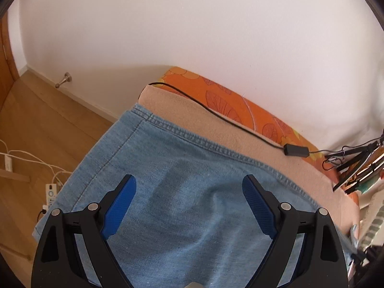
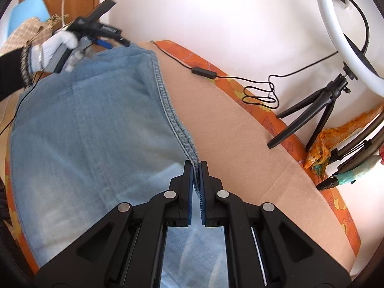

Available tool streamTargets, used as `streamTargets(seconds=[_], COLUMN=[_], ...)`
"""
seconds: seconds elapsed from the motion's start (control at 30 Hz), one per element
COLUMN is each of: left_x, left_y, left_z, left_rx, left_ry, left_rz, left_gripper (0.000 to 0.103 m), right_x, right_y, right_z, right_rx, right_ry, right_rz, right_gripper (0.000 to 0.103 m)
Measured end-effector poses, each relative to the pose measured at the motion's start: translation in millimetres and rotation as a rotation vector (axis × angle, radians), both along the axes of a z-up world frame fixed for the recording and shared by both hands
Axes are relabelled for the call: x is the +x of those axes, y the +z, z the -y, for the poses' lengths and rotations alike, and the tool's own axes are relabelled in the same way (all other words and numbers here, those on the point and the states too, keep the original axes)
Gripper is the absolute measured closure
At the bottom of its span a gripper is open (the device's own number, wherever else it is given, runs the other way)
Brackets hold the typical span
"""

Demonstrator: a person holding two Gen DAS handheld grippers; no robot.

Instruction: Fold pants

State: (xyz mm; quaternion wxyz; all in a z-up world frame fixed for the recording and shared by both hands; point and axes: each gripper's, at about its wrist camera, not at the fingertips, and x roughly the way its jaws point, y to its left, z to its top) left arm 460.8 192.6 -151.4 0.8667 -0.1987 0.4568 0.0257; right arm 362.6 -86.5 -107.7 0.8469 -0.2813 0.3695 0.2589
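Light blue denim pants [image 1: 182,192] lie spread on a beige blanket [image 1: 240,134] over an orange patterned mattress. My left gripper [image 1: 189,187] is open just above the denim, blue pads wide apart, holding nothing. In the right wrist view the pants [image 2: 91,129] fill the left half. My right gripper [image 2: 196,168] is shut on the stitched hem edge of the pants. The left gripper [image 2: 115,43] shows at the far corner of the denim, held by a white-gloved hand [image 2: 55,48].
A black cable with an inline box [image 2: 204,72] runs along the mattress edge [image 2: 283,124]. A black tripod [image 2: 316,110] with a white ring light [image 2: 336,33] stands at the right. Power strips and white cords [image 1: 51,189] lie on the wooden floor at left.
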Motion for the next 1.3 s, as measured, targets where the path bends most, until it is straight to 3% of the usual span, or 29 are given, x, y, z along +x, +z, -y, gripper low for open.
streamTargets(seconds=[0.2, 0.47, 0.6, 0.67, 0.87, 0.9, 0.93, 1.0, 1.13, 1.3], left_x=[28.4, 59.2, 65.6, 65.4, 51.5, 48.9, 46.0, 41.7, 34.0, 16.5], left_y=[8.4, -14.8, -31.0, -39.9, -41.0, -39.6, -37.8, -36.1, -34.1, -18.7], left_z=[21.2, 36.8, 37.8, 32.6, 27.6, 27.4, 27.4, 25.2, 17.9, 3.8], left_rx=[0.006, 0.124, 0.266, 0.267, 0.271, 0.278, 0.283, 0.286, 0.237, 0.146], left_ry=[-0.017, 0.027, 0.055, 0.071, 0.047, 0.046, 0.048, 0.046, 0.027, 0.035], left_rz=[-0.042, -0.172, -0.233, -0.254, -0.122, -0.098, -0.073, -0.052, -0.009, 0.052], left_gripper=[0.013, 0.013, 0.013, 0.012, 0.017, 0.029, 0.052, 0.074, 0.093, 0.099], right_x=[-38.5, -63.3, -65.4, -65.3, -66.8, -66.2, -65.8, -65.5, -62.7, -55.2], right_y=[-14.6, -25.4, -26.1, -26.3, -26.1, -25.3, -24.3, -21.8, -16.8, -12.8], right_z=[-13.3, -18.7, -18.1, -16.7, -16.3, -15.7, -15.4, -15.0, -14.3, -12.4], right_rx=[-0.036, -0.058, -0.055, -0.045, -0.043, -0.040, -0.040, -0.039, -0.040, -0.063], right_ry=[0.079, 0.133, 0.141, 0.141, 0.139, 0.137, 0.132, 0.126, 0.109, 0.088], right_rz=[-0.044, -0.066, -0.063, -0.071, -0.055, -0.053, -0.050, -0.041, -0.020, 0.008], right_gripper=[0.097, 0.097, 0.097, 0.097, 0.097, 0.097, 0.097, 0.097, 0.097, 0.098])
